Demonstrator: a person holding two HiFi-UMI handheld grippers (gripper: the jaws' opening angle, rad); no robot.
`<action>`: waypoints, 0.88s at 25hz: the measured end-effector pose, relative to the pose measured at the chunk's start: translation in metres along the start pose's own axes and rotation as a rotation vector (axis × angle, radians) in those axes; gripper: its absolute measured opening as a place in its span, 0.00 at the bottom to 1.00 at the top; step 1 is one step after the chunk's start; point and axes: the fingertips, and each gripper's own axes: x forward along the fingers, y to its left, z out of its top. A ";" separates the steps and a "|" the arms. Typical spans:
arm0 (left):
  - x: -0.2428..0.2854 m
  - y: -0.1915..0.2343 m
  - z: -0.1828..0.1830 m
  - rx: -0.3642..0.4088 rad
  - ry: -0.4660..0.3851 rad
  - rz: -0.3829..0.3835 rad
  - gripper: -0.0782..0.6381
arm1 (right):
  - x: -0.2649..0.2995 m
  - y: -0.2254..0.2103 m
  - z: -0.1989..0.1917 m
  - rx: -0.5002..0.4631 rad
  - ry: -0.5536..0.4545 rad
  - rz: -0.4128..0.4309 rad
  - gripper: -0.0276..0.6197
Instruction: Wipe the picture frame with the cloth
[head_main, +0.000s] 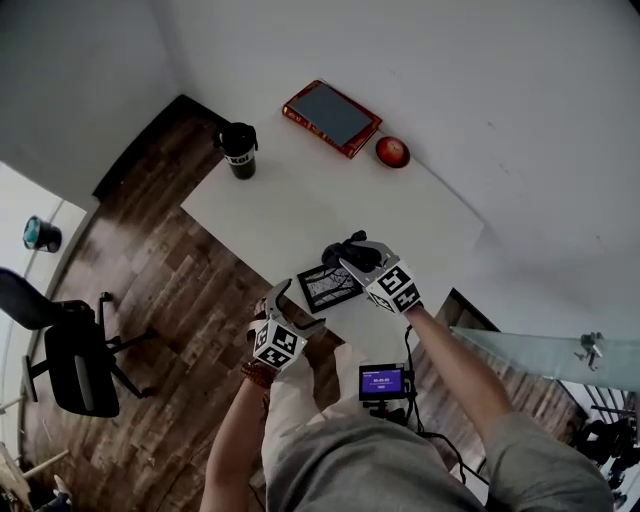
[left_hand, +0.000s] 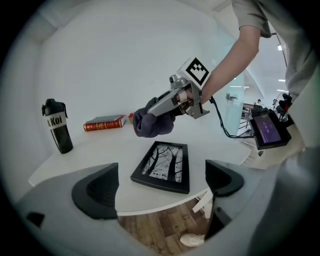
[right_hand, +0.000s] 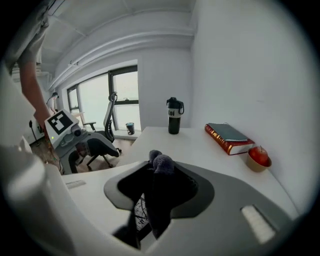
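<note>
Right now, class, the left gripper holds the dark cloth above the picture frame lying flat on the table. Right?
No: the right gripper holds the dark cloth above the flat picture frame on the table; the left gripper view shows it.

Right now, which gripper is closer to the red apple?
Right. The right gripper, gripping the dark cloth, hovers over the table with the apple beyond it near the wall. The left gripper, jaws open, hangs past the table's near edge, farther off.
</note>
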 end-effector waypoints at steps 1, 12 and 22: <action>0.007 0.002 -0.004 0.001 0.008 -0.008 0.85 | 0.008 0.004 -0.004 -0.033 0.016 0.020 0.25; 0.052 0.010 -0.030 -0.016 0.090 -0.083 0.88 | 0.069 0.085 -0.013 -0.370 0.096 0.284 0.25; 0.058 0.011 -0.036 -0.019 0.109 -0.067 0.90 | 0.077 0.080 -0.049 -0.502 0.220 0.318 0.24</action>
